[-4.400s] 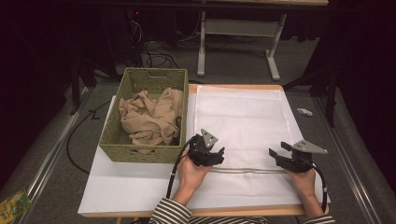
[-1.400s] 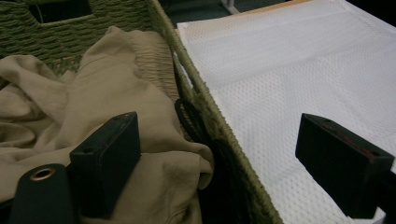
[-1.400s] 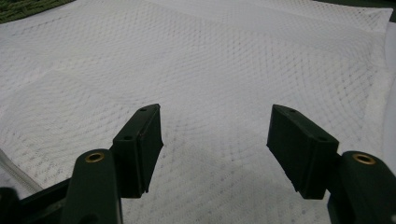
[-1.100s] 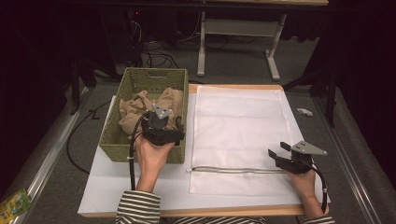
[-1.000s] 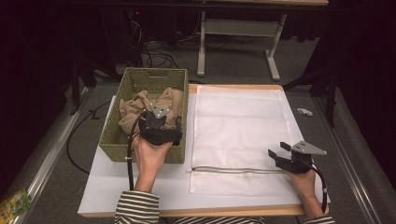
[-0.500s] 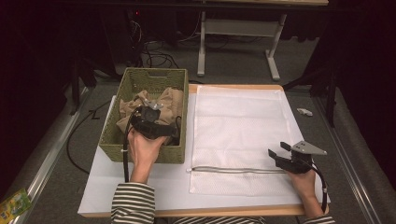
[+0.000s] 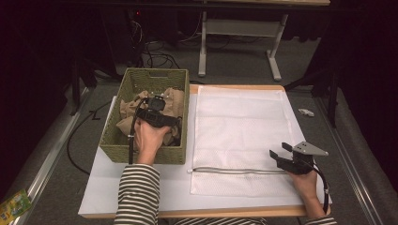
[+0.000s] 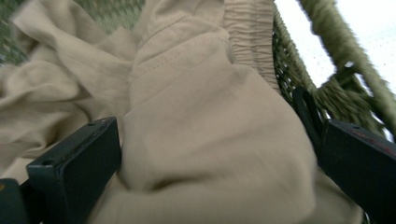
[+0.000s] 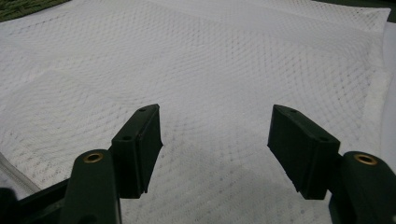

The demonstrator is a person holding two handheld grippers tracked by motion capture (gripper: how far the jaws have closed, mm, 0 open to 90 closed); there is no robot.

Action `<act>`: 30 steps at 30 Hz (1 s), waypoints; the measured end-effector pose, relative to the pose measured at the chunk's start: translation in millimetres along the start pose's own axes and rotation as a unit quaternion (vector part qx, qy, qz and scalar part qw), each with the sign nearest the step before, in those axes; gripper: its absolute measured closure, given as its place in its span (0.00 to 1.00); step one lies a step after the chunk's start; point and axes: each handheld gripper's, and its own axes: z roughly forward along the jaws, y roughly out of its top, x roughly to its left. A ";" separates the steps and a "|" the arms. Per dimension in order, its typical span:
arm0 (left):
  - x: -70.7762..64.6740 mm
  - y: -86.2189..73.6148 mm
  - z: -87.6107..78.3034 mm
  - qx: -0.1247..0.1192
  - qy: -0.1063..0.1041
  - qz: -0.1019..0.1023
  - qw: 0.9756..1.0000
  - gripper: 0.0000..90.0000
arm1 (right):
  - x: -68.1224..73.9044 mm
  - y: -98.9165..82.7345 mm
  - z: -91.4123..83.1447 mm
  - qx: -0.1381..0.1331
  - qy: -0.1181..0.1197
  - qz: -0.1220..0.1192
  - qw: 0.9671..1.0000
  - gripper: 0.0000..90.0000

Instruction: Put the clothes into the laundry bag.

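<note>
My left gripper point(image 7: 157, 110) is down inside the green woven basket point(image 7: 174, 79) at the tabletop's left side, jaws spread wide around a fold of the tan garment point(image 8: 205, 121); the cloth bulges straight ahead between them, the basket's right wall just beyond. I judge a squeeze would catch it. My right gripper point(image 7: 281, 152) sits near the front right corner, jaws spread and empty, over the white mesh bag point(image 7: 239, 122) by its zipper point(image 7: 234, 170).

Left claw point(image 7: 157, 108) down among tan cloth point(image 7: 174, 101) in green basket point(image 7: 123, 86); right claw point(image 7: 281, 152) on white mesh bag point(image 7: 239, 122).
</note>
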 end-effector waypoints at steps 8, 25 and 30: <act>2.5 9.1 21.1 0.025 0.005 -0.005 1.000 0.00 | 0.2 0.0 0.0 0.000 -0.001 0.000 1.000 0.39; 18.2 7.3 55.3 0.063 -0.011 -0.035 0.997 0.00 | 1.1 0.3 1.0 0.005 -0.004 -0.003 1.000 0.39; 20.9 3.7 70.2 0.103 0.009 -0.033 0.994 0.00 | 1.7 0.5 1.4 0.008 -0.005 -0.003 1.000 0.39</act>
